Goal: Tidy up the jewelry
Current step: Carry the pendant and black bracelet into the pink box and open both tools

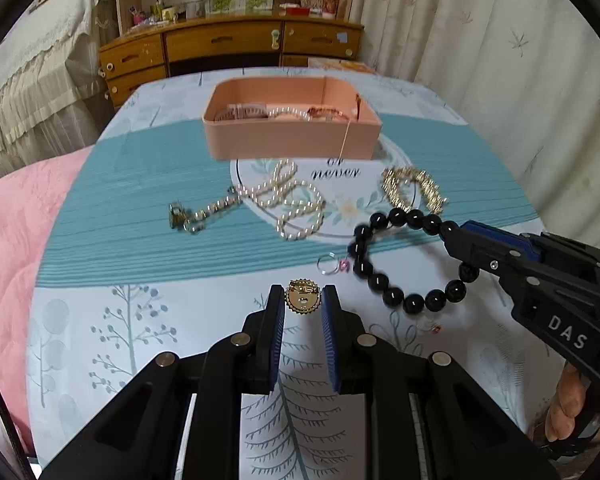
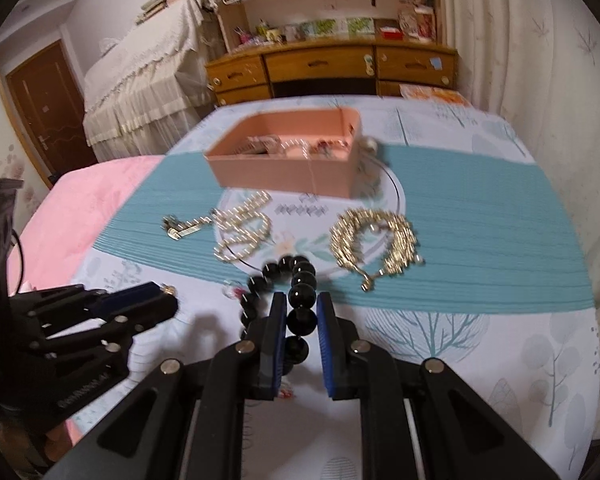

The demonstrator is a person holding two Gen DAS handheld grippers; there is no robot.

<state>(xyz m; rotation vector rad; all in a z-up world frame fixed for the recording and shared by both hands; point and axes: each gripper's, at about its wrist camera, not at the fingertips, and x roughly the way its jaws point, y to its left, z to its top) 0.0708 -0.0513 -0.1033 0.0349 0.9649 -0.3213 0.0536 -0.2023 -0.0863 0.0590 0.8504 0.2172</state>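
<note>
A round gold brooch [image 1: 303,299] with a toothed edge sits between my left gripper's [image 1: 303,294] blue pads, which are shut on it just above the printed cloth. From the right, my right gripper [image 1: 454,234] is shut on a black bead bracelet [image 1: 416,304] whose loop hangs off the table. In the right wrist view one bead of the black bracelet [image 2: 302,272] is pinched by my right gripper [image 2: 301,302]. My left gripper [image 2: 168,300] shows at the left with the gold brooch [image 2: 168,289] at its tip. A pink box [image 1: 292,136] [image 2: 284,168] farther back holds several pieces.
On the teal cloth lie a pearl necklace [image 1: 288,200] [image 2: 240,232], a gold fringe necklace [image 1: 412,188] [image 2: 376,240], a chain with a dark charm [image 1: 196,216] and a small ring with a pink stone [image 1: 332,264]. A pink blanket [image 1: 16,240] borders the left; curtains [image 1: 500,60] hang on the right.
</note>
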